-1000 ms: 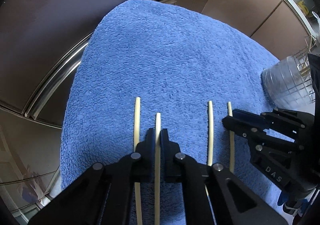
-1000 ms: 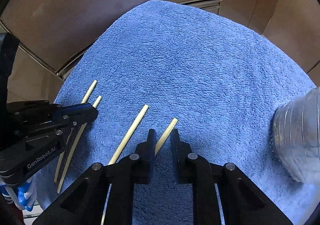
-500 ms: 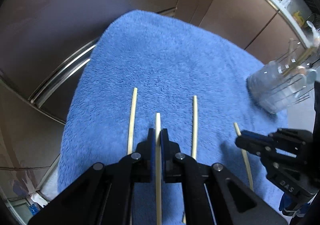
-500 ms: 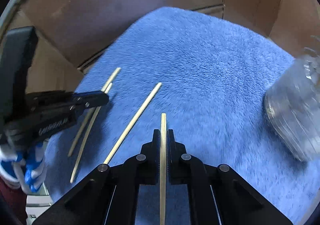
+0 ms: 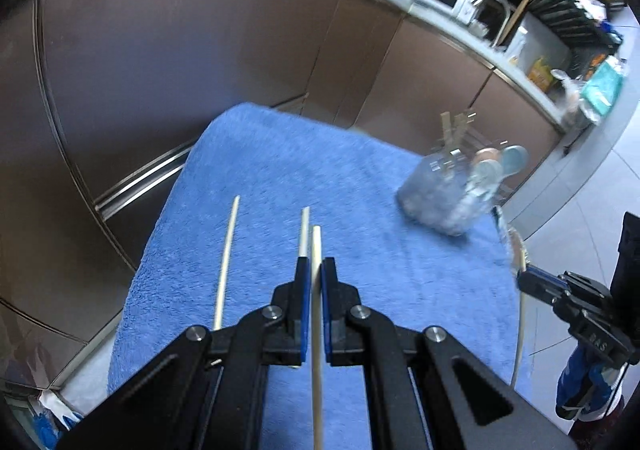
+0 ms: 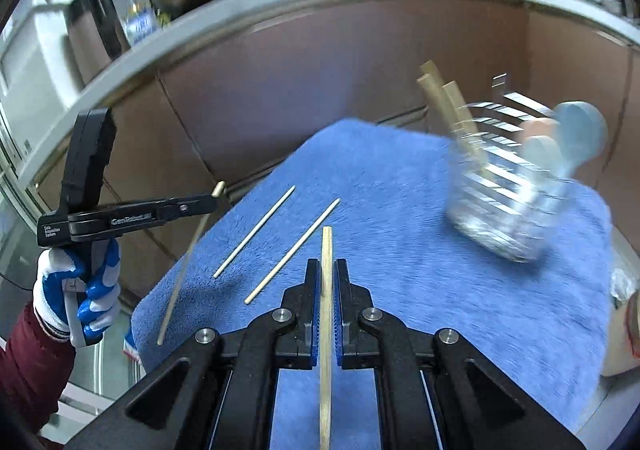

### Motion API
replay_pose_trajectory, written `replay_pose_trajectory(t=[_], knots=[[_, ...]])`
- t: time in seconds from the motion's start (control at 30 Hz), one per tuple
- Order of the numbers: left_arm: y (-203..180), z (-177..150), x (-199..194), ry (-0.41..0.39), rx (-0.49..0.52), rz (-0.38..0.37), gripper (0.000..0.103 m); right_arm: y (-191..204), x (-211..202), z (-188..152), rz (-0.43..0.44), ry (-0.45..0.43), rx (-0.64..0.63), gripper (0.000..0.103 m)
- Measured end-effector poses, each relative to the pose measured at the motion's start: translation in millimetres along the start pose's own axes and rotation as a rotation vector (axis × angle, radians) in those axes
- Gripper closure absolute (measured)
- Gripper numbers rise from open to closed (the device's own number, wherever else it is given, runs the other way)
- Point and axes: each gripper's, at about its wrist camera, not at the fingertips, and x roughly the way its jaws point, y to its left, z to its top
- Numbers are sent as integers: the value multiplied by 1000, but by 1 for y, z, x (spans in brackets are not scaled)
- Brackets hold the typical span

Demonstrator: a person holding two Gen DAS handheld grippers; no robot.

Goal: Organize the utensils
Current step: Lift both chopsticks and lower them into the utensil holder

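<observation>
You are pinching 1 chopstick (image 5: 316, 250) in your left tongs (image 5: 312, 270) and 1 in your right tongs (image 6: 328, 270), and a loose squeeze could be letting them slip before the holder (image 6: 500, 210).

Cool, even daylight fills both fisheye views, brightest at the upper right of the left wrist view. Straight cabinet edges bow strongly and black vignetting rings every corner. The clear ribbed plastic utensil holder (image 6: 508, 206) smears with motion blur, as does the far countertop clutter. The fluffy blue towel (image 5: 360, 210) shows soft, faint shadows.
</observation>
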Motion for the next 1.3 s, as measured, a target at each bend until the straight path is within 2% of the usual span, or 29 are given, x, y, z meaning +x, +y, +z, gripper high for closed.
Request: replay_pose_trajectory(t=[0.13, 0.37, 0.5, 0.63, 0.73, 0.83, 0.93, 1.1, 1.3], knots=[[-38, 13, -22, -77, 32, -28, 99, -18, -49, -2, -53, -133, 8, 97], [-117, 64, -39, -228, 91, -99, 99, -57, -100, 33, -70, -386, 13, 97], [-158, 103, -32, -332, 97, -149, 99, -74, -98, 64, -52, -498, 2, 97], [-185, 138, -15, -454, 83, -151, 99, -92, -94, 100, -54, -591, -8, 97], [-194, 163, 4, -523, 40, -176, 99, -101, -84, 122, -52, -656, -6, 97], [-198, 178, 31, -578, -4, -161, 99, -112, -72, 137, -55, -710, 19, 97], [-193, 182, 56, -594, -31, -133, 99, -123, -53, 145, -78, -755, 49, 97], [-184, 182, 87, -621, -50, -92, 99, -130, -26, 147, -128, -771, 55, 97], [-172, 171, 109, -670, -93, -59, 99, -131, -2, 141, -180, -750, 29, 97]])
